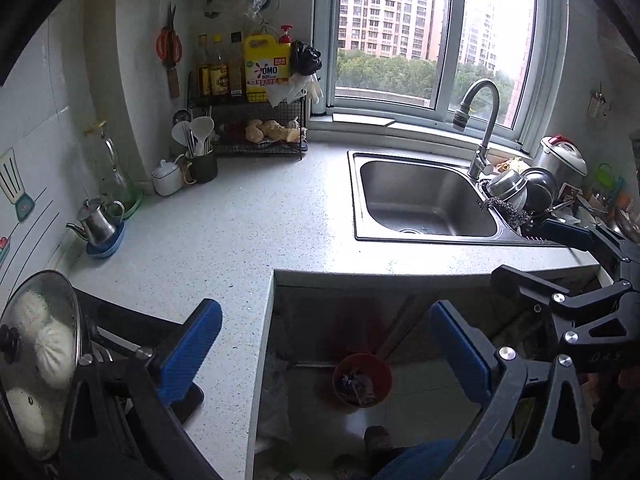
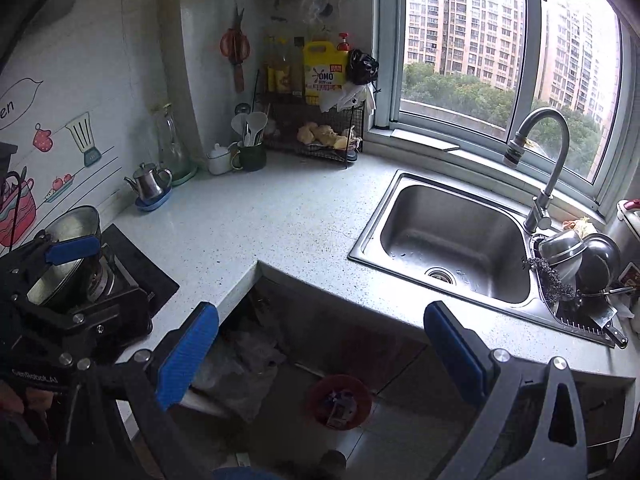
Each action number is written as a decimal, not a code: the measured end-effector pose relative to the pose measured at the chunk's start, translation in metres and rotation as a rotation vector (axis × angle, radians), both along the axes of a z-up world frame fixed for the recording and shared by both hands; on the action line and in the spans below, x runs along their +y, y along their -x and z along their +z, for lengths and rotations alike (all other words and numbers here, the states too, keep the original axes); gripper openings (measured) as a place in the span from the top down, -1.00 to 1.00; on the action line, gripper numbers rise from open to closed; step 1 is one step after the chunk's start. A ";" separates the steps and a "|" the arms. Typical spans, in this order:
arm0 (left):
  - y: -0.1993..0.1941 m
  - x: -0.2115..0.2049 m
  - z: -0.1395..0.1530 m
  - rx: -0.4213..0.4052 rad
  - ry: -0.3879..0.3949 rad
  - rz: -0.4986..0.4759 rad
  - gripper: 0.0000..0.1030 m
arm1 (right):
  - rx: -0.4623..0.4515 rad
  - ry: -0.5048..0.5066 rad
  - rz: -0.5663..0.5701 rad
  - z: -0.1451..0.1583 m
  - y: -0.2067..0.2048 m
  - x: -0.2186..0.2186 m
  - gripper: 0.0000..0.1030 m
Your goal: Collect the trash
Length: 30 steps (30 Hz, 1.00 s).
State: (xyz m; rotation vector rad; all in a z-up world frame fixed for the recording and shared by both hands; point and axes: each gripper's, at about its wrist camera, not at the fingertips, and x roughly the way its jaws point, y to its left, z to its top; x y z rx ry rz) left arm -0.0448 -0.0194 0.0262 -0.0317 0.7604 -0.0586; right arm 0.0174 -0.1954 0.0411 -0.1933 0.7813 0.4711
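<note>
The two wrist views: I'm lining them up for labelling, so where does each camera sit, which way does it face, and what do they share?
Left wrist: on the left gripper, above the counter's inner corner, facing the window; its open blue fingers, the right gripper and a knee show.
Right wrist: on the right gripper, further right, facing the same corner; its open fingers and the left gripper show.
Shared: sink, faucet, yellow detergent jug, red trash bin on the floor.

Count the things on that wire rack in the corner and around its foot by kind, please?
Dark glass bottles: 3
Yellow detergent jug: 1
Red-topped pump bottle: 1
Black plastic bag: 1
Green utensil cup: 1
White lidded pot: 1
Total: 8
The yellowish lumps on the lower shelf are too clumped to count.
</note>
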 end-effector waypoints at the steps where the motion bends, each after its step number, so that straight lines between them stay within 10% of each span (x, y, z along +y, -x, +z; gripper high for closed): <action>1: 0.000 0.001 0.000 0.001 0.008 -0.001 -1.00 | -0.004 0.001 0.000 0.001 0.000 0.001 -0.99; 30: 0.014 -0.001 -0.003 0.006 0.005 -0.002 -1.00 | 0.018 -0.015 -0.002 -0.004 0.017 0.003 -0.99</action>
